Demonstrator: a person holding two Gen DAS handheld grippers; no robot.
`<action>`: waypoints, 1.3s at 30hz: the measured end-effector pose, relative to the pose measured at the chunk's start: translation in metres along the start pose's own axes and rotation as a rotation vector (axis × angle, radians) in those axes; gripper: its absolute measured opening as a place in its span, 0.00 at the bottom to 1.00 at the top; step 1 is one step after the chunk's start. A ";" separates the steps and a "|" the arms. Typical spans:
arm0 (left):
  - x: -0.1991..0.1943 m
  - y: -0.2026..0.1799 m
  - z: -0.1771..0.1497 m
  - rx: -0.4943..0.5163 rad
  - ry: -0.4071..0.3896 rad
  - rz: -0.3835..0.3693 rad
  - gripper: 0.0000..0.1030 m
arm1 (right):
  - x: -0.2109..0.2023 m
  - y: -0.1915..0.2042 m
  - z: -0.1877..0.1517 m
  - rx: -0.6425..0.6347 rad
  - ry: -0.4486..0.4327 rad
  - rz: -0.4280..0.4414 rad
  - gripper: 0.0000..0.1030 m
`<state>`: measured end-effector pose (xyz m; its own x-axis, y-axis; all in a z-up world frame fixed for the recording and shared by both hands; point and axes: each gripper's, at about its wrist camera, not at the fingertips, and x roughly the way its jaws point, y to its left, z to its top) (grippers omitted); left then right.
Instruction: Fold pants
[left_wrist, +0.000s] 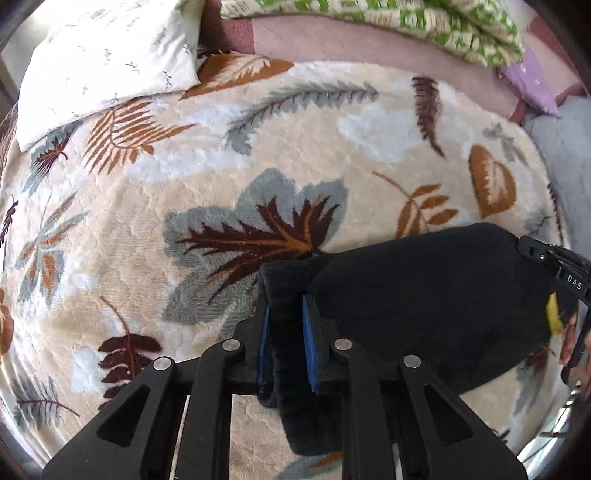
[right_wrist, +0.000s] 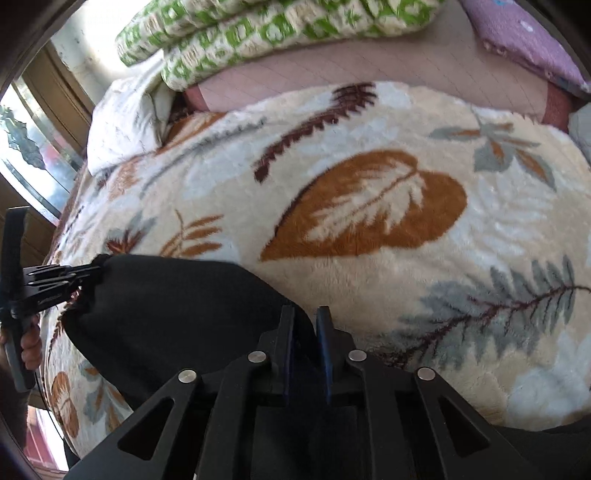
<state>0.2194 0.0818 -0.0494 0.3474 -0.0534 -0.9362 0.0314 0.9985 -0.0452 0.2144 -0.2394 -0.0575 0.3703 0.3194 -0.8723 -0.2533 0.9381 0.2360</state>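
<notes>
The black pants (left_wrist: 424, 295) hang stretched between my two grippers, lifted just above the leaf-patterned blanket (left_wrist: 221, 166). My left gripper (left_wrist: 286, 295) is shut on one thick bunched corner of the pants. My right gripper (right_wrist: 304, 314) is shut on the other corner of the pants (right_wrist: 177, 306). The right gripper shows at the right edge of the left wrist view (left_wrist: 532, 247), pinching the far corner. The left gripper shows at the left edge of the right wrist view (right_wrist: 85, 275).
A white pillow (left_wrist: 103, 62) lies at the back left of the bed. A green-and-white quilt (left_wrist: 424, 22) and a purple pillow (left_wrist: 532, 81) lie at the back. A window (right_wrist: 33, 147) is at the left in the right wrist view.
</notes>
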 end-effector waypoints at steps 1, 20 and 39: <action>-0.007 0.005 0.001 -0.019 -0.008 0.005 0.19 | -0.002 0.001 0.000 0.006 -0.003 -0.005 0.14; -0.042 -0.238 -0.071 0.087 0.204 -0.465 0.47 | -0.225 -0.143 -0.135 0.407 -0.262 -0.057 0.48; 0.026 -0.287 -0.067 -0.213 0.377 -0.536 0.47 | -0.159 -0.217 -0.150 0.639 -0.226 0.103 0.54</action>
<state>0.1566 -0.2054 -0.0842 -0.0153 -0.5707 -0.8210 -0.0901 0.8185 -0.5673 0.0762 -0.5135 -0.0344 0.5680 0.3660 -0.7372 0.2538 0.7742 0.5799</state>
